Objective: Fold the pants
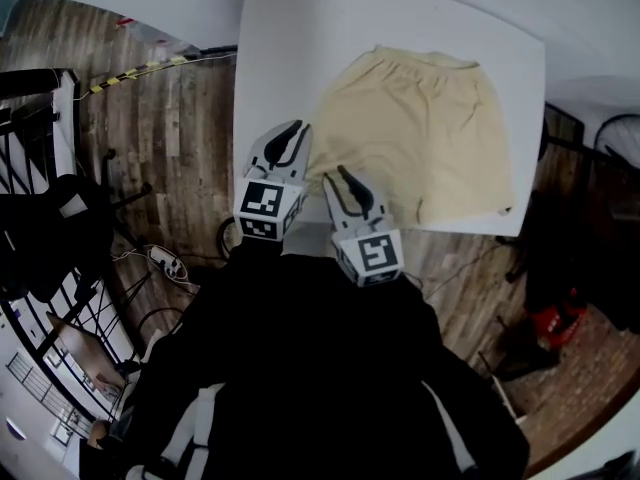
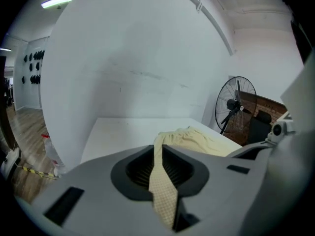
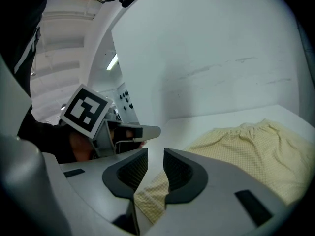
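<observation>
Pale yellow shorts lie flat on the white table, waistband at the far side, hem toward the near edge. My left gripper sits at the shorts' near left corner. In the left gripper view a fold of yellow cloth runs loosely through the narrow gap of the left gripper. My right gripper hovers at the near hem. Its jaws stand clearly apart in the right gripper view, with a corner of the cloth lying slack under them. The rest of the shorts spreads to the right.
The table's near edge runs just under both grippers. A standing fan is off the table's right side. On the wooden floor lie a power strip at left and a red object at right. A black rack stands far left.
</observation>
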The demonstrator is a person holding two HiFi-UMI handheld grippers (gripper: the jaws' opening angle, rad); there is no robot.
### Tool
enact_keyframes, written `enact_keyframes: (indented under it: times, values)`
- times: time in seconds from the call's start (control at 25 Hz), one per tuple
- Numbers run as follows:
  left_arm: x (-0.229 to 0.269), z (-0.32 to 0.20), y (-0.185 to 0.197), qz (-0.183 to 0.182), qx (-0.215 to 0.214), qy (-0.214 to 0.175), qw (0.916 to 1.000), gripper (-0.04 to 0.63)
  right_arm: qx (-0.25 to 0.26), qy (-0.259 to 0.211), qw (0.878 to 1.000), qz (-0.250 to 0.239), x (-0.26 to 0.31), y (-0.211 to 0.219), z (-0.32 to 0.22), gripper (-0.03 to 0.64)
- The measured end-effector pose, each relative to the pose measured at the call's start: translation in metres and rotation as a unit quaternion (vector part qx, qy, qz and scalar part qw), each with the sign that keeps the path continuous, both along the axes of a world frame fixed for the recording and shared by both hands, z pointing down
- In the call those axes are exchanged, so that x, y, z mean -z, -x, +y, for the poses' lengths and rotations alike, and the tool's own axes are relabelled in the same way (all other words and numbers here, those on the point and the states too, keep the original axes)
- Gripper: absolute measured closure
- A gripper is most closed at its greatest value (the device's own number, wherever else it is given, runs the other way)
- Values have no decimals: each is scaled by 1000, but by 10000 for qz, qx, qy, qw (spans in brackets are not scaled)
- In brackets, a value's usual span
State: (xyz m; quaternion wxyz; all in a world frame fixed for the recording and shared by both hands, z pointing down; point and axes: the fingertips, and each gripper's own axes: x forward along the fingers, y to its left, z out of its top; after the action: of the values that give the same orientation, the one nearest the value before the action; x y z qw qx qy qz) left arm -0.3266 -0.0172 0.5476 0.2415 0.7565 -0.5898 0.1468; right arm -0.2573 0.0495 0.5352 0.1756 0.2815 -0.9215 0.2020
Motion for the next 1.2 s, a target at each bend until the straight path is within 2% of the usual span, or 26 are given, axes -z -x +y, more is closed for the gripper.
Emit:
enact_keyframes:
  times: [0.24, 0.44, 0.64, 0.88, 1.12, 1.2]
  values:
    - [-27, -16, 5, 45, -241, 279, 9993, 549, 267, 272, 9986, 366, -31, 20, 21, 522]
    - [-47, -31, 6, 77, -568, 462, 9973, 546, 241, 389, 9977, 499, -56, 35, 34, 522]
    - [-67, -41, 6, 93, -781, 630, 9949, 546, 378, 824, 9931, 747, -84, 44, 53, 522]
    - [-82, -48, 6, 62, -938, 738, 9928, 543, 409, 1135, 9881, 959, -108, 52, 64, 522]
    - [-86, -51, 6, 50, -1039, 776, 9915, 540, 433, 1242, 9772, 1669, -128, 51, 73, 527]
    - [-88, -52, 6, 54, -1048, 787, 9914, 540, 355, 1317, 9732, 1853, -133, 51, 72, 571]
